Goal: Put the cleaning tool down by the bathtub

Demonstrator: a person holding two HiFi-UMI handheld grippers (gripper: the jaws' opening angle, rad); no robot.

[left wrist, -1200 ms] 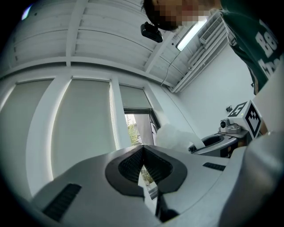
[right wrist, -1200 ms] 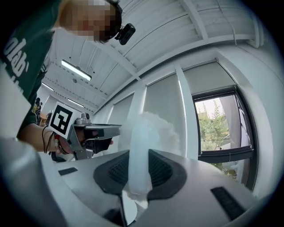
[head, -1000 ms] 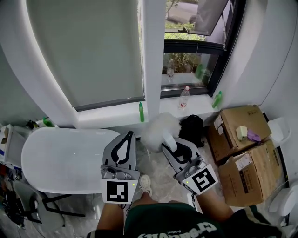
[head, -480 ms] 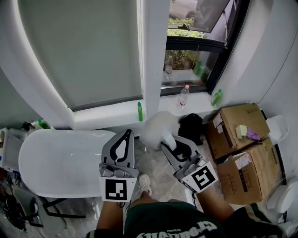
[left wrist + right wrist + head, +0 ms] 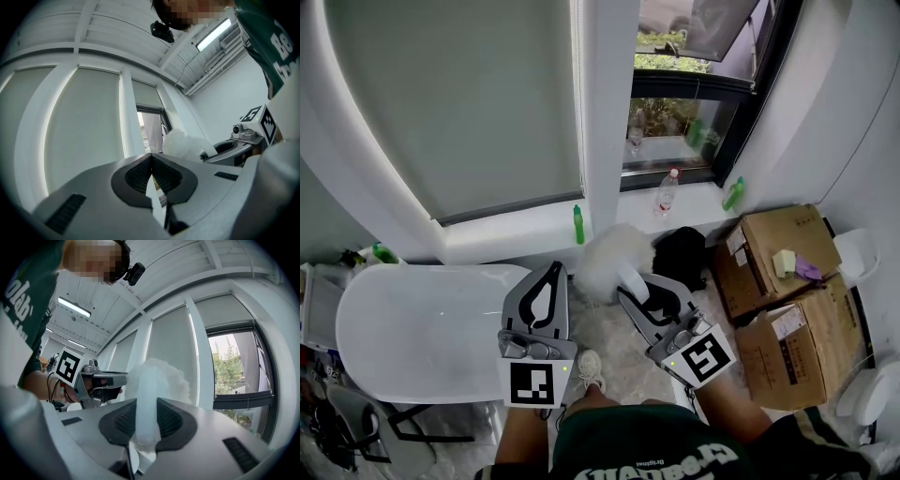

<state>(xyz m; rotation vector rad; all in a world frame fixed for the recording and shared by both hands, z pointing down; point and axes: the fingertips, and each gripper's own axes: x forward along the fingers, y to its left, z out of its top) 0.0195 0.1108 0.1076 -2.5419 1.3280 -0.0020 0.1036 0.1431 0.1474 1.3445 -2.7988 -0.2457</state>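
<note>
The cleaning tool is a fluffy white duster (image 5: 614, 262) with a pale handle. My right gripper (image 5: 639, 295) is shut on that handle, and the fluffy head (image 5: 161, 376) sticks up past the jaws. It hangs above the floor, just right of the white bathtub (image 5: 412, 323). My left gripper (image 5: 551, 277) is shut and holds nothing; its tips (image 5: 151, 157) meet. It hovers over the tub's right end. The duster (image 5: 185, 144) also shows to its right.
A green bottle (image 5: 578, 225), a clear bottle (image 5: 666, 192) and a second green bottle (image 5: 731, 194) stand on the window ledge. A black bag (image 5: 682, 255) lies on the floor. Cardboard boxes (image 5: 783, 281) sit at the right. A dark chair frame (image 5: 366, 427) is at lower left.
The view has drifted slightly; both grippers and the duster keep nearly the same place, edging a little left.
</note>
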